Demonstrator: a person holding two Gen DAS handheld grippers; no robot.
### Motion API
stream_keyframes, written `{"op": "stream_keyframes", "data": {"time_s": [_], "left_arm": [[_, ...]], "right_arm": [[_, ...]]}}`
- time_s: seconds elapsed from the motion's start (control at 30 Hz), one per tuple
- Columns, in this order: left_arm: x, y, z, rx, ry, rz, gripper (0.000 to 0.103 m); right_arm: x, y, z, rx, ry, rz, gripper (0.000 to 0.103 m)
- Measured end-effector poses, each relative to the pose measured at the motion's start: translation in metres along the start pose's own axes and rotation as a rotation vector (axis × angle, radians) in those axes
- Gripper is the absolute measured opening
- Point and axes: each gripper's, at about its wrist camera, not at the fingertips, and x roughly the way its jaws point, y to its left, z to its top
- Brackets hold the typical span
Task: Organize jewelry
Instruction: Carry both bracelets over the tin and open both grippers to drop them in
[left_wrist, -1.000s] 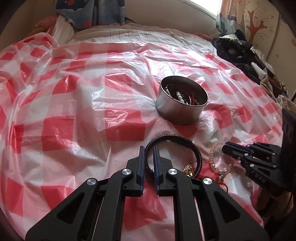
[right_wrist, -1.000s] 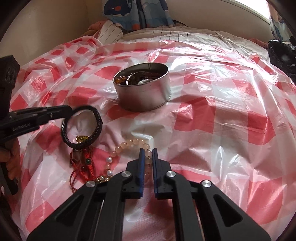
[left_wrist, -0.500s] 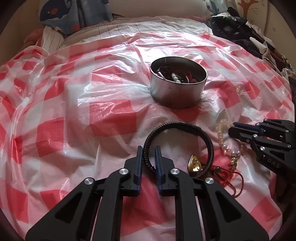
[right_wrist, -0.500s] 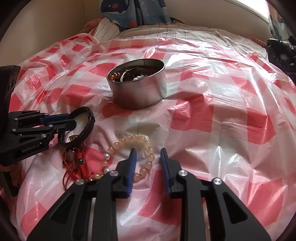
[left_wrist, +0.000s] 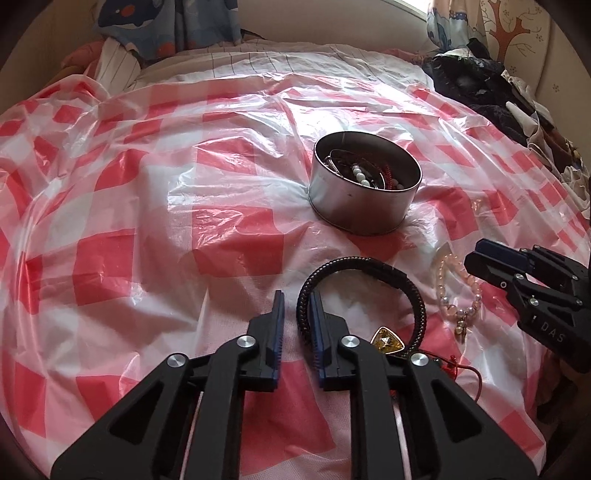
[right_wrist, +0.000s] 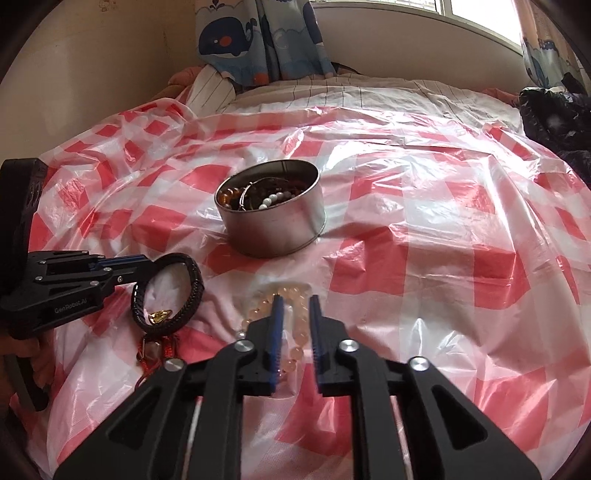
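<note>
Left wrist view: the left hand-held gripper (left_wrist: 296, 301), jaws just opening, loosely straddles the stiff, light black braided leather bracelet (left_wrist: 364, 291), best pinched at its near-left band.

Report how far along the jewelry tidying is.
Done: several bead strands already lie in the metal tin. In hand: nothing gripped; the left gripper has just been opening around the black braided bracelet, the right gripper around the pale bead bracelet. Left: both, plus the red cord piece.
</note>
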Motion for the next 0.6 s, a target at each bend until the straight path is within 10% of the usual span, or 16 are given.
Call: {"op": "stream_keyframes", "data": {"time_s": [0.17, 0.3, 0.6], "left_arm": [[0.009, -0.008, -0.004, 0.05, 0.017, 0.034, 0.038], [0.007, -0.021, -0.005, 0.117, 0.008, 0.043, 0.009], [-0.016, -0.01, 0.004, 0.003, -0.086, -0.085, 0.007]], "right_arm": [[0.016, 0.002, -0.005, -0.025, 0.079, -0.025, 0.032], [0.022, 0.007, -0.009, -0.052, 0.104, -0.016, 0.008], [0.011, 0.018, -0.007, -0.107, 0.049, -0.04, 0.008]]}}
